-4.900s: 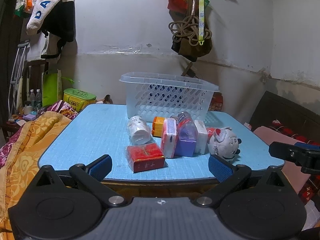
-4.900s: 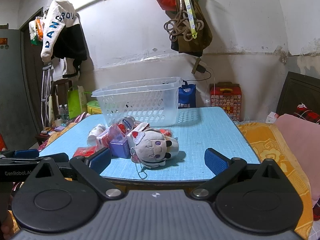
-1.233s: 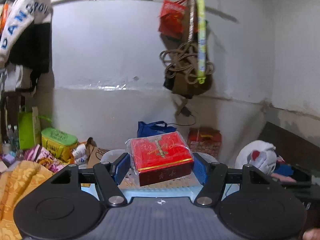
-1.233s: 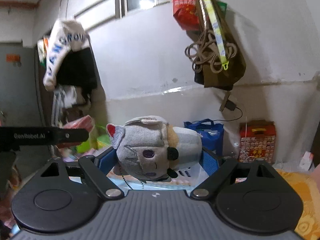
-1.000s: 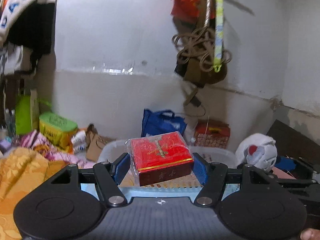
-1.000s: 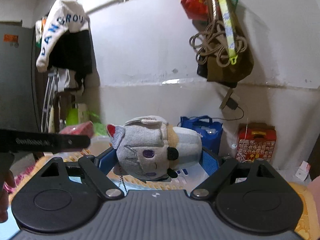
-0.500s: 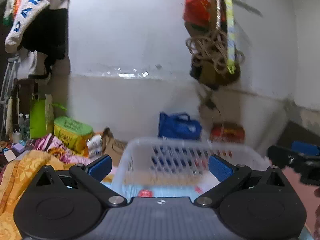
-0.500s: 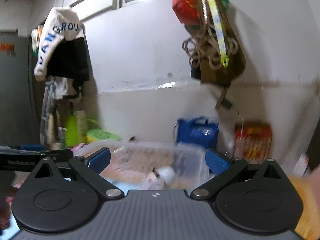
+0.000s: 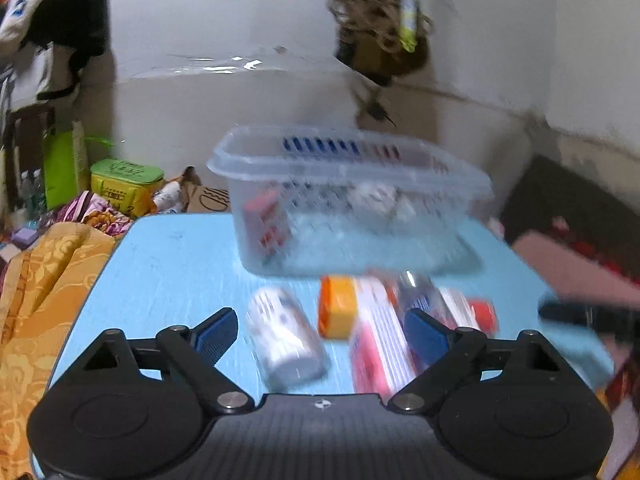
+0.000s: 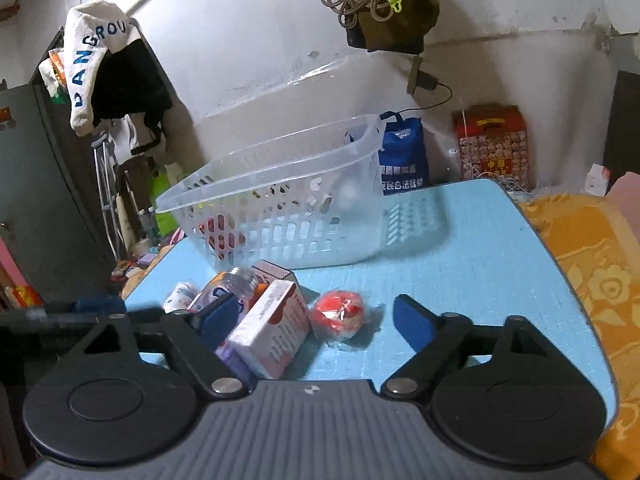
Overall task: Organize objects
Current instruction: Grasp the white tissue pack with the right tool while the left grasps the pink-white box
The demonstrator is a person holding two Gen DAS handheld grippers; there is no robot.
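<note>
My left gripper [image 9: 320, 330] gapes, holding nothing | my right gripper [image 10: 316, 320] likewise spread | blurred white bottle [image 9: 286, 340], pink box [image 10: 272, 328], red ball [image 10: 338, 314] on blue table [image 10: 460, 248] | beyond, clear basket [image 10: 280, 204], red box [image 9: 266, 220] smeared inside.

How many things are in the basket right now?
2: the red box at the left end of the basket in the left wrist view, the plush toy toward its right. Blur could hide smaller things.
</note>
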